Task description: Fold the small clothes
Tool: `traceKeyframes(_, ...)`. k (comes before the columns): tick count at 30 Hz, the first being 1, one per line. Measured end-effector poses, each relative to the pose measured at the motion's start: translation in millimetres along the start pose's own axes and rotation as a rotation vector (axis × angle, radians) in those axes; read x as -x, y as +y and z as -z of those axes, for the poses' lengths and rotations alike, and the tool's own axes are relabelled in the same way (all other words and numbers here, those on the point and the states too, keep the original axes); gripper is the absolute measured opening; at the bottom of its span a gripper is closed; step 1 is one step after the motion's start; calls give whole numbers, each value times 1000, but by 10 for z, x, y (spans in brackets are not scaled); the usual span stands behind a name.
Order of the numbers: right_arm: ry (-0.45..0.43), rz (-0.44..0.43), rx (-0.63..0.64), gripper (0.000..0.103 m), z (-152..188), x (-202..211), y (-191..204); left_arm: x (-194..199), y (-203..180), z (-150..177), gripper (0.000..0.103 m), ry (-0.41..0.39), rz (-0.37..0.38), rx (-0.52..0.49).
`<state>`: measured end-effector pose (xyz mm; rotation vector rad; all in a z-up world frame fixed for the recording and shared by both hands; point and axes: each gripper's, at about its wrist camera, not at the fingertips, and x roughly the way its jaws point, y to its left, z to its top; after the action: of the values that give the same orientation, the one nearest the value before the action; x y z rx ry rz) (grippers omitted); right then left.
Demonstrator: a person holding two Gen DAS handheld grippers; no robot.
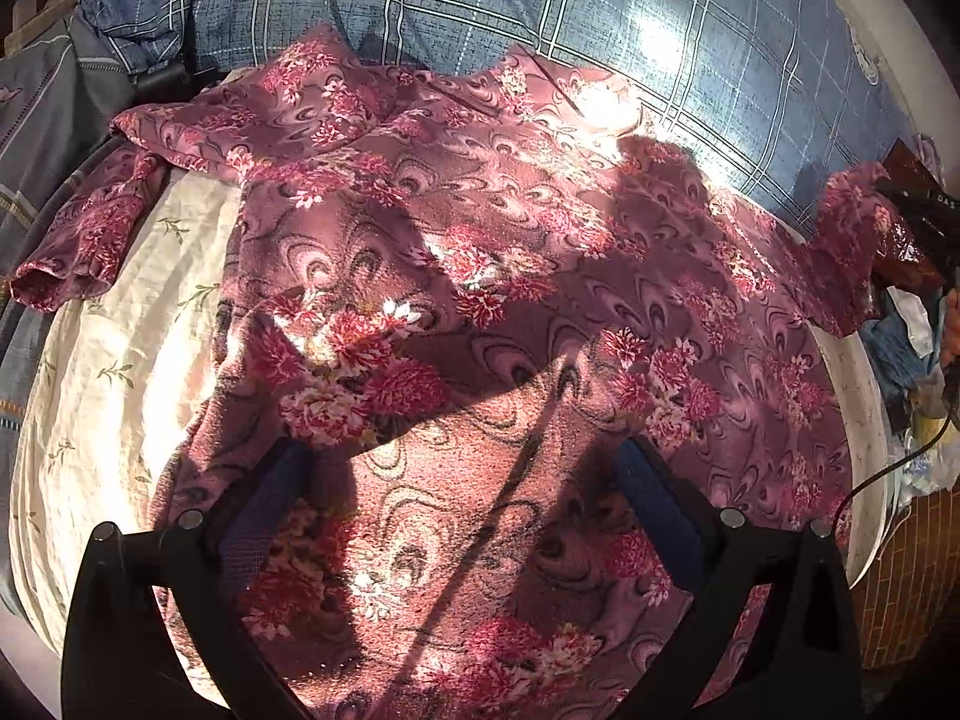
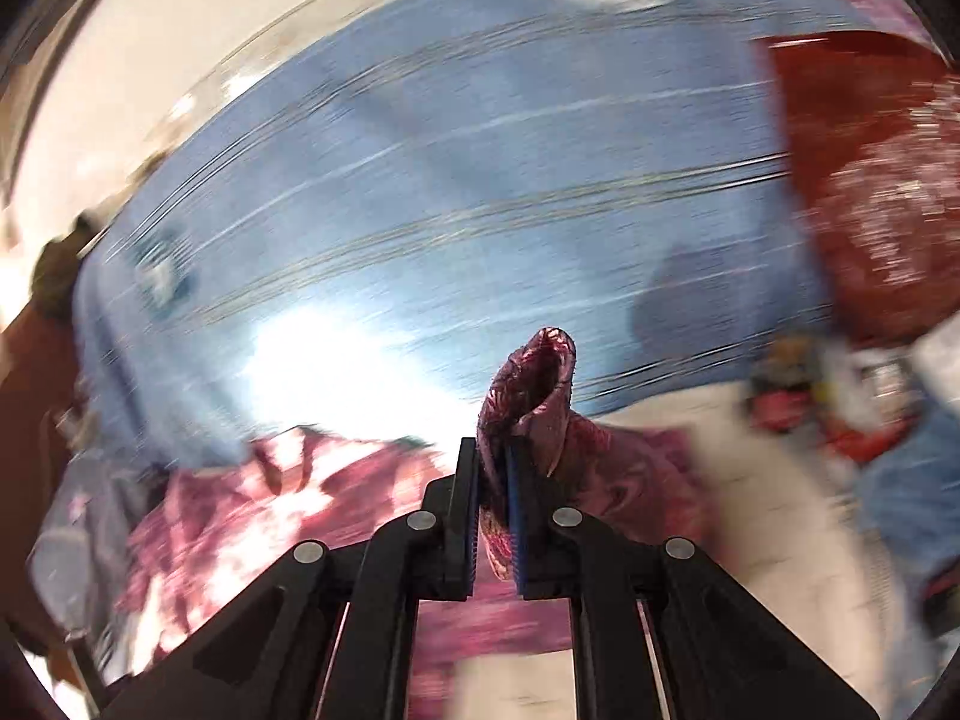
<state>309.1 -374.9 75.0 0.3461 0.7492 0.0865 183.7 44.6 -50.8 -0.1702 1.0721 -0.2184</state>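
The left claw [image 1: 462, 480] gapes wide over the floral garment [image 1: 480, 300], spread on the white sheet [image 1: 108, 372] of the bed. The right claw [image 2: 493, 468] pinches a sleeve [image 2: 534, 384]; its surroundings are blurred.

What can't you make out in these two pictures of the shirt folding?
- Left wrist view: the shirt's bottom hem is cut off by the lower edge and the left gripper.
- Right wrist view: motion blur smears the blue bedsheet and red bag.
- Right wrist view: the right gripper's fingers hide the cloth pinched between them.
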Motion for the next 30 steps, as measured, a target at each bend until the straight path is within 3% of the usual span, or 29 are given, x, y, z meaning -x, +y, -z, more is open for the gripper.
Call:
traceKeyframes(12,227,-255,118,8,749,-1129,2005,268,484,-68,103,-44,22,41)
traceKeyframes(16,259,-334,112,2,886,-1305,2506,378,695,-57,103,-64,22,85)
traceKeyframes(20,352,-400,86,8,1027,-1536,2853,438,815,-58,103,-74,9,109)
traceKeyframes(23,357,-398,37,11,1042,-1443,2695,446,795,-124,103,-71,13,103)
traceKeyframes(26,311,-322,-21,29,992,-1180,2148,416,668,-274,103,-71,42,78)
traceKeyframes(30,300,-171,-98,32,1106,-805,1219,204,336,-559,103,-20,118,70)
